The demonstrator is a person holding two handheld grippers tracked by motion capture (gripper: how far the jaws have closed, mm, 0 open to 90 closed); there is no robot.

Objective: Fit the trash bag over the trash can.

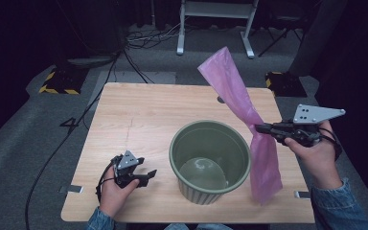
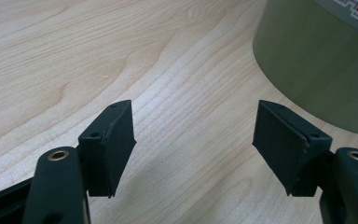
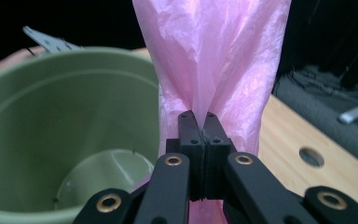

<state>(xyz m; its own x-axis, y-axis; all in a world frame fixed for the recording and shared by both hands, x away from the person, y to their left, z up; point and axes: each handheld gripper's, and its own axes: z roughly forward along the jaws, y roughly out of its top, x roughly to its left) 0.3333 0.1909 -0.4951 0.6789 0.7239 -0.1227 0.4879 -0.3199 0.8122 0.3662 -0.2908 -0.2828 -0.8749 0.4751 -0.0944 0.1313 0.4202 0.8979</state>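
A pink plastic bag (image 1: 242, 103) hangs in the air to the right of a green bucket (image 1: 210, 160), pinched at its middle. My right gripper (image 1: 258, 128) is shut on the bag, and the film bunches between the pads (image 3: 200, 128). The bag (image 3: 214, 60) fans out above the jaws and droops below them. Next to it stands the bucket (image 3: 51, 130), with its inside bare. My left gripper (image 1: 149, 175) rests low on the table left of the bucket, open with nothing between its fingers (image 2: 109, 144). The bucket wall (image 2: 317, 70) is just beyond its right jaw.
The wooden table (image 1: 139, 120) has a small round hole (image 1: 220, 99) near its far edge behind the bag. Past the table lie cables (image 1: 143, 38), a white frame's legs (image 1: 215, 28) and yellow-black striped blocks (image 1: 57, 81) on grey floor.
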